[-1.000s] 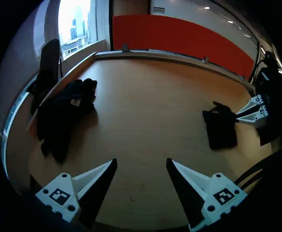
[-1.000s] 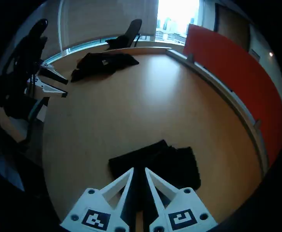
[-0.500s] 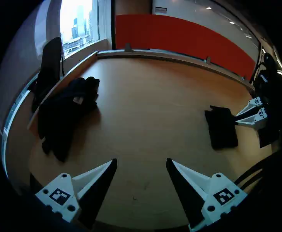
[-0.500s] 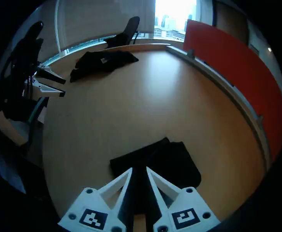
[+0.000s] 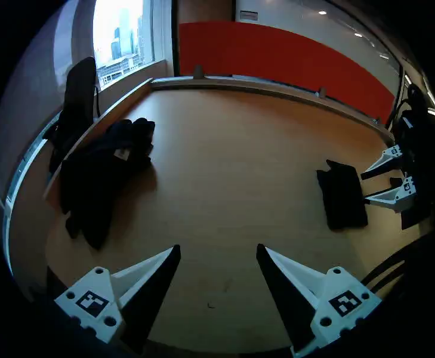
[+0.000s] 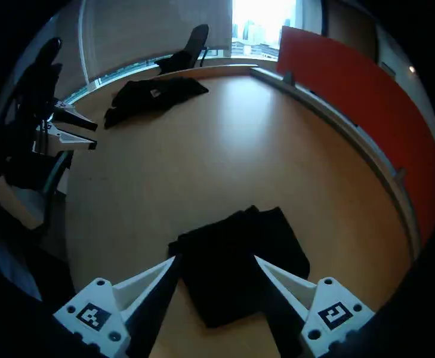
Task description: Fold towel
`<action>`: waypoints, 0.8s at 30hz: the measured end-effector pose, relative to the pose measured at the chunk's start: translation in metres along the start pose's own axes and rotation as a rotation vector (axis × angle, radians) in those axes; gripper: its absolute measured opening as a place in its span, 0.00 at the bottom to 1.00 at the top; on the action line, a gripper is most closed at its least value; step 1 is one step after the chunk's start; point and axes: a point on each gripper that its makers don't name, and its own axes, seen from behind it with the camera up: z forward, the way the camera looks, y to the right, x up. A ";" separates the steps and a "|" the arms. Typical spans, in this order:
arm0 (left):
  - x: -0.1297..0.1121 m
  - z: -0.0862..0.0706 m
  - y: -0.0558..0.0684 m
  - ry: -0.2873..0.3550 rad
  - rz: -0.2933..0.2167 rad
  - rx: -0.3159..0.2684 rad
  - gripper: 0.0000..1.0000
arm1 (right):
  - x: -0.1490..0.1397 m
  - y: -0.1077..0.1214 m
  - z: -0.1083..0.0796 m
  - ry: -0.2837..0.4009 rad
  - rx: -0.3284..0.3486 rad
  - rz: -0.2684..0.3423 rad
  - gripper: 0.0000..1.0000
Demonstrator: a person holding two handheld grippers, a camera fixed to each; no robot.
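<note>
Towel: black (image 6: 241, 262), folded into a compact, roughly rectangular bundle, far edge uneven with a small lump sticking up, lying flat.
Towel place: on the wooden table (image 5: 235, 155), toward its near right side in the left gripper view, well apart from the red partition (image 5: 277, 56) along the far edge.
Right gripper: spread wide and released (image 6: 216, 259), grasping nothing.
Towel against right jaws: centred in the gap, near edge reaching back between the two fingers, far part lying beyond the tips; each tip overlapping one side of the bundle in the right gripper view, contact impossible to judge.
Seen from the left gripper view: both right fingers at the towel's right edge, one toward its far end, one toward its near end.
Left gripper: also spread and released (image 5: 217, 247), holding nothing, over bare wood.
Towel against left jaws: well apart, off to the right and farther away.
Other cloth: dark heap of fabric (image 5: 98, 173) at the far left edge of the table, near a dark chair (image 5: 77, 95) by the window.
</note>
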 end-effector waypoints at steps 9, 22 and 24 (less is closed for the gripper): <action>0.001 0.000 0.001 0.005 -0.004 -0.001 0.94 | -0.025 0.001 -0.002 -0.025 -0.022 0.043 0.86; 0.003 0.000 0.004 0.004 0.008 -0.006 0.94 | -0.073 0.000 -0.009 -0.079 -0.054 0.109 0.86; 0.003 0.000 0.005 0.004 0.009 -0.007 0.94 | -0.078 0.000 -0.009 -0.085 -0.058 0.117 0.86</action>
